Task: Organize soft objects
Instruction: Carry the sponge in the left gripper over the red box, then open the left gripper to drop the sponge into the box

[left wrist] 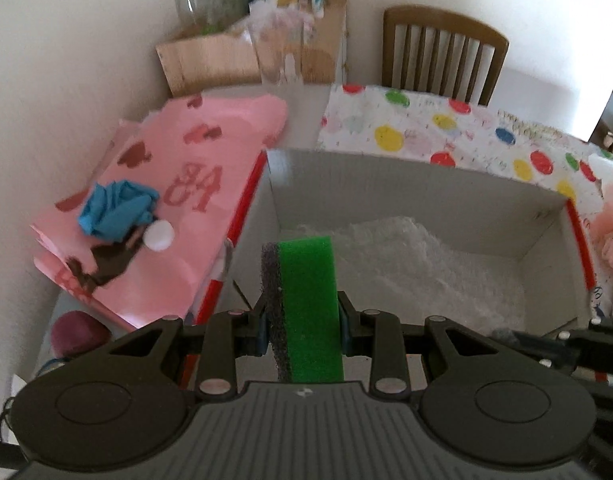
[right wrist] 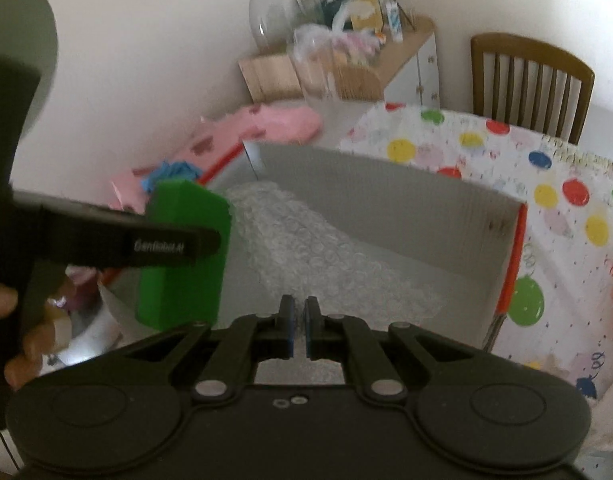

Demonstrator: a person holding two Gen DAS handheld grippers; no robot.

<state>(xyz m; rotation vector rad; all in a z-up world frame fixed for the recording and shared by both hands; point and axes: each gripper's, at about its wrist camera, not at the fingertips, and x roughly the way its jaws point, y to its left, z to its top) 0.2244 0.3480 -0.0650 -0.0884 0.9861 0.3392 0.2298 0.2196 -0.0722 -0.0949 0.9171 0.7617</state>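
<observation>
My left gripper (left wrist: 302,312) is shut on a green sponge (left wrist: 308,304) with a dark scouring side, held upright over the near left part of an open cardboard box (left wrist: 406,184). Bubble wrap (left wrist: 418,264) lies in the box. In the right wrist view the sponge (right wrist: 182,264) and the left gripper sit at the left, above the box (right wrist: 386,208) and bubble wrap (right wrist: 306,248). My right gripper (right wrist: 299,316) is shut and empty over the box's near edge. A crumpled blue cloth (left wrist: 114,210) lies on pink paper (left wrist: 178,200) at the left.
A white round cap (left wrist: 159,235) lies by the blue cloth. A balloon-print tablecloth (left wrist: 466,132) covers the table behind the box. A pink pouf (left wrist: 612,236) is at the right edge, a dark red ball (left wrist: 76,332) at the lower left, a wooden chair (left wrist: 442,56) behind.
</observation>
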